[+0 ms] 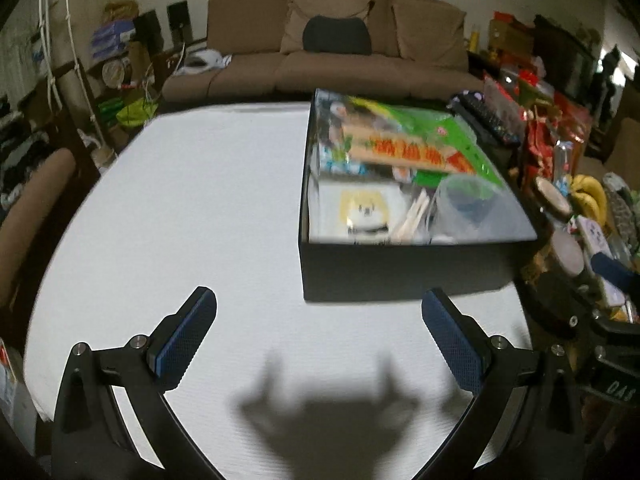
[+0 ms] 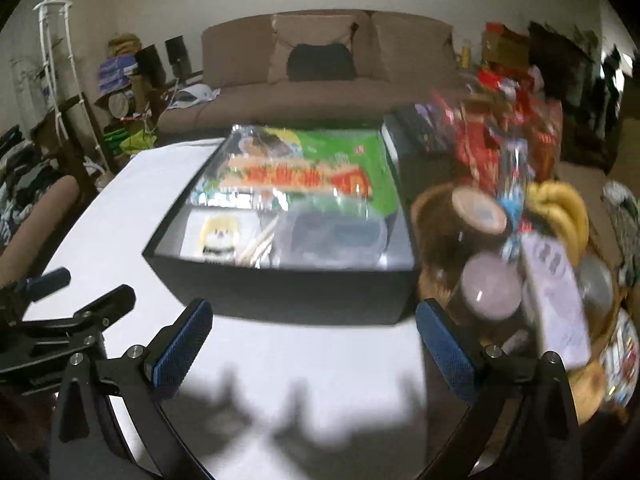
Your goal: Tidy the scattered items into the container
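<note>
The box (image 1: pixel 404 268) sits on the white bench (image 1: pixel 192 208), already filled; no loose items show on the cloth. Left hand-held gripper (image 1: pixel 319 334) and right hand-held gripper (image 2: pixel 314 344) both hang open and empty. Tidying looks finished; next, check for strays

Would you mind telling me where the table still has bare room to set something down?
The white tabletop is bare left of the black box and in front of it, toward both open claws. The box is full, and its right side is crowded with jars and bananas.
</note>
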`<control>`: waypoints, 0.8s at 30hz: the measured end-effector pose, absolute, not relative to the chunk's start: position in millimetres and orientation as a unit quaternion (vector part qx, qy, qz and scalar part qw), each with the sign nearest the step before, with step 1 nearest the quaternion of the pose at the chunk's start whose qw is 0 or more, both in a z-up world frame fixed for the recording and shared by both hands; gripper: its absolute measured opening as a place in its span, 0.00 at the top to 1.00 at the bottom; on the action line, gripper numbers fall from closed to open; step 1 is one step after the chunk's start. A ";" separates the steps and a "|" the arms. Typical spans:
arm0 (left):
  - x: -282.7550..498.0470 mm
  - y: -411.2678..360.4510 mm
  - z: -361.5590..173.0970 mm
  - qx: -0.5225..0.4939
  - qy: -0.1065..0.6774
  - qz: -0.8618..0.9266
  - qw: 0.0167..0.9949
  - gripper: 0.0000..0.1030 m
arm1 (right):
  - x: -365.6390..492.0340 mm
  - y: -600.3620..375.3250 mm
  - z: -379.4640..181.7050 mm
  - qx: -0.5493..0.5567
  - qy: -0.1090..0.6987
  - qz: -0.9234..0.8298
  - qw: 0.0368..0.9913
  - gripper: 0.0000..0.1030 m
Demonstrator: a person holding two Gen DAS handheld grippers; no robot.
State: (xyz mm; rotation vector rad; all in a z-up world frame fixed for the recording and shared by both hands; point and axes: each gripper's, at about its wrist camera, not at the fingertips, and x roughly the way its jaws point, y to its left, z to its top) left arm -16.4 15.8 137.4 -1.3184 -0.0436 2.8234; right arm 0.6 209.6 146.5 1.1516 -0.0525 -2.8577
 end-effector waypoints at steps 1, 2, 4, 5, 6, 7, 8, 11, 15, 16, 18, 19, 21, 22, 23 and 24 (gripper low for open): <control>-14.1 16.1 129.8 -0.428 -0.015 0.904 0.012 0.00 | 3.2 207.6 139.1 0.377 -0.019 -0.926 0.027 0.00; -11.9 16.7 120.3 -0.434 -0.012 0.901 0.010 0.00 | 5.0 205.1 128.1 0.384 -0.021 -0.923 0.026 0.00; -9.4 16.9 103.2 -0.445 -0.003 0.896 0.006 0.00 | 5.9 200.4 106.7 0.403 -0.023 -0.915 0.028 0.00; -9.0 15.7 94.5 -0.451 0.001 0.893 0.003 0.00 | 5.8 198.5 97.4 0.411 -0.023 -0.911 0.028 0.00; -8.8 13.7 86.8 -0.457 -0.002 0.890 0.004 0.00 | 6.0 197.3 88.8 0.416 -0.026 -0.909 0.028 0.00; -8.7 11.8 80.0 -0.461 -0.008 0.887 0.007 0.00 | 6.3 196.4 81.2 0.419 -0.028 -0.907 0.027 0.00; -8.9 10.3 74.6 -0.464 -0.010 0.886 0.009 0.00 | 6.0 196.5 75.0 0.423 -0.028 -0.906 0.024 0.00; -11.3 10.3 59.1 -0.469 -0.002 0.883 0.009 0.00 | -1.0 196.8 61.4 0.434 -0.026 -0.900 0.021 0.00; -19.3 11.2 38.6 -0.477 0.003 0.879 0.004 0.00 | -9.6 196.7 50.7 0.436 -0.022 -0.900 0.015 0.00; -21.0 10.1 34.7 -0.478 0.002 0.879 0.001 0.00 | -12.5 197.3 46.1 0.437 -0.021 -0.899 0.011 0.00; -23.8 8.4 25.5 -0.480 -0.002 0.877 -0.004 0.00 | -15.7 198.4 37.7 0.440 -0.020 -0.898 0.011 0.00; -24.5 8.1 21.9 -0.480 -0.002 0.877 -0.006 0.00 | -17.4 198.4 33.2 0.442 -0.018 -0.897 0.010 0.00; -25.9 7.8 14.9 -0.479 0.002 0.878 -0.010 0.00 | -19.5 198.6 25.7 0.445 -0.014 -0.896 0.008 0.00; -26.3 7.4 11.7 -0.479 0.002 0.878 -0.011 0.00 | -20.7 198.9 22.7 0.446 -0.015 -0.895 0.007 0.00; -26.5 6.6 8.5 -0.480 0.000 0.877 -0.012 0.00 | -21.6 199.7 20.5 0.447 -0.018 -0.894 0.008 0.00; -26.0 5.8 5.7 -0.479 -0.004 0.878 -0.011 0.00 | -21.9 200.6 18.3 0.447 -0.020 -0.894 0.007 0.00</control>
